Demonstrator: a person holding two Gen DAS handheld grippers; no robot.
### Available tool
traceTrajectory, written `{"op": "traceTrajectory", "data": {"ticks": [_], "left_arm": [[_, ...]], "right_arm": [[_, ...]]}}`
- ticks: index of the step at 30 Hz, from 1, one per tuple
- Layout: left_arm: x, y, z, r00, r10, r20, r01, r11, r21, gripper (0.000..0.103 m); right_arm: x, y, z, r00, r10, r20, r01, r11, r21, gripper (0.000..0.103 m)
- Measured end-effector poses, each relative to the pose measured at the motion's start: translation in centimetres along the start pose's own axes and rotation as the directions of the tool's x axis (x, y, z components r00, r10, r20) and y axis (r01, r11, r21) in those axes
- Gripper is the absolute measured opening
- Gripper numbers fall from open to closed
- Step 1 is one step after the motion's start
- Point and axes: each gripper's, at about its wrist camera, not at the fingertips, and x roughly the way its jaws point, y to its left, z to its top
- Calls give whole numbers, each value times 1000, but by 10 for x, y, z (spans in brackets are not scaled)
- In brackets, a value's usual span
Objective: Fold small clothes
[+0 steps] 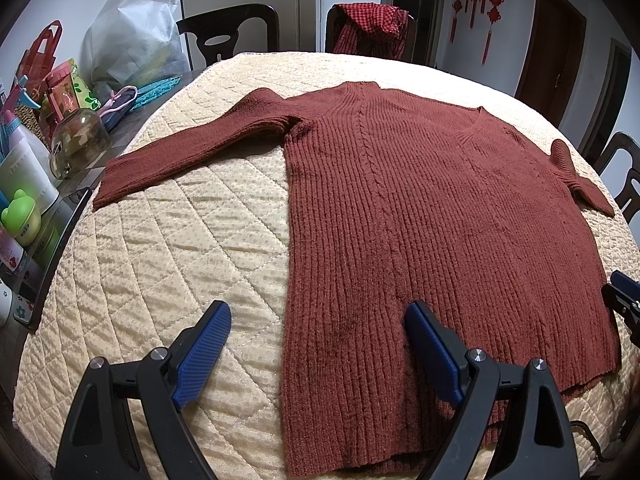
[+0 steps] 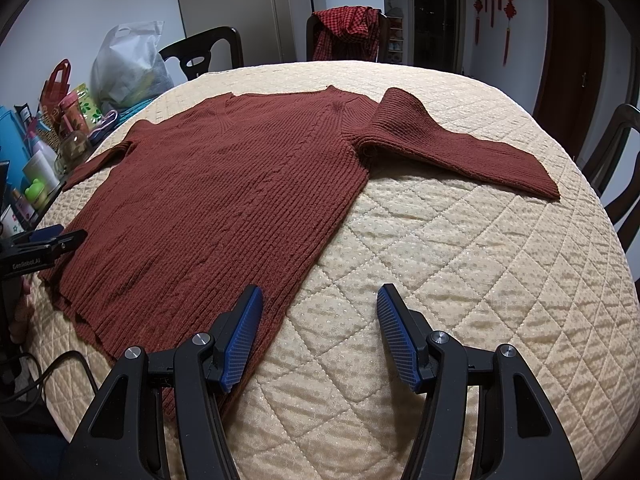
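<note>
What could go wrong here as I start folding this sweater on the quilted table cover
1. The left sleeve ends close to the cover's edge by the glass jar and bottles; sweeping it inward could knock them.
2. Both tools, left and right, hang open near the sweater hem; a deep pinch might catch the quilted cover too.
3. The thick knit may slip or bunch, leaving an uneven fold.
</note>
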Motion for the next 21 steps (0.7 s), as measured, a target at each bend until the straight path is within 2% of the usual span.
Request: {"op": "traceTrajectory", "data": {"ticks": [9,21], "left_arm": [[9,10,-2,1000,-1,-4,1,1000,-1,91],[9,4,-1,1000,2,-11,-2,1000,0,91]], "right_arm": [[0,0,0,1000,0,0,0,1000,0,60],[0,0,0,1000,0,0,0,1000,0,60]]}}
